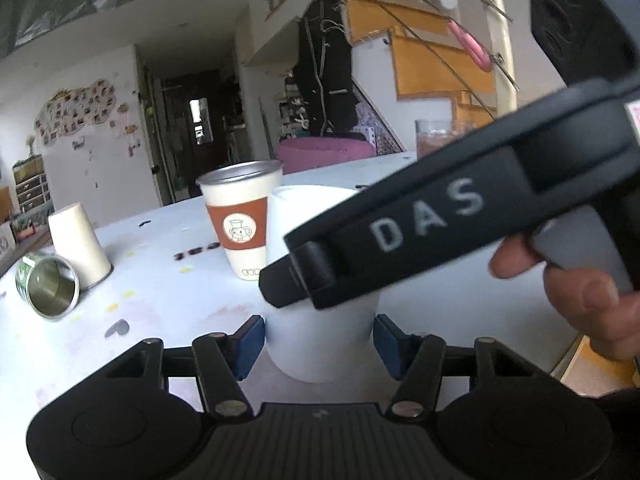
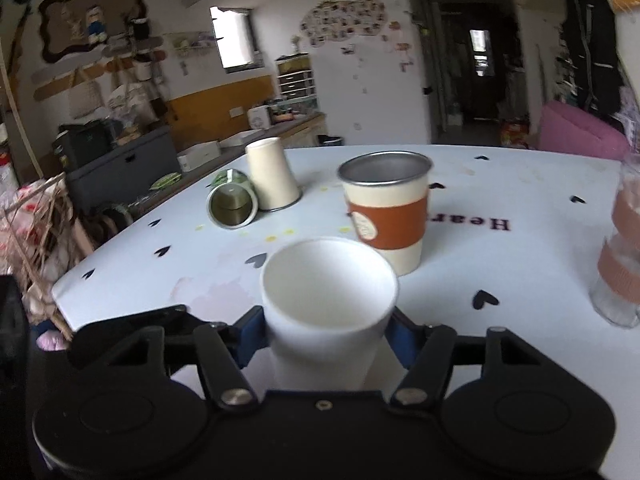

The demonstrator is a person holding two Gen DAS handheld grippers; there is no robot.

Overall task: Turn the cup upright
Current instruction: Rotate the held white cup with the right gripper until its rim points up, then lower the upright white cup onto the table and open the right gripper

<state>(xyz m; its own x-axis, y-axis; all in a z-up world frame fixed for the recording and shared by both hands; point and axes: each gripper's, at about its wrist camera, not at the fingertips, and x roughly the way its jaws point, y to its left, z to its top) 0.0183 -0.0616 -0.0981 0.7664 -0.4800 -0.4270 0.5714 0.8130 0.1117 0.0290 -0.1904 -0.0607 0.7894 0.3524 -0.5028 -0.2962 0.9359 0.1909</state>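
A plain white cup stands mouth-up between the blue pads of my right gripper, which is shut on its sides. In the left wrist view the same white cup stands on the table between the pads of my left gripper, with small gaps on both sides, so the left gripper is open. The right gripper's black body, held by a hand, crosses in front of the cup's upper part.
On the white table stand an upright cup with a brown sleeve, an upside-down cream cup, a metal-lined cup lying on its side and a glass with a pink band at the right.
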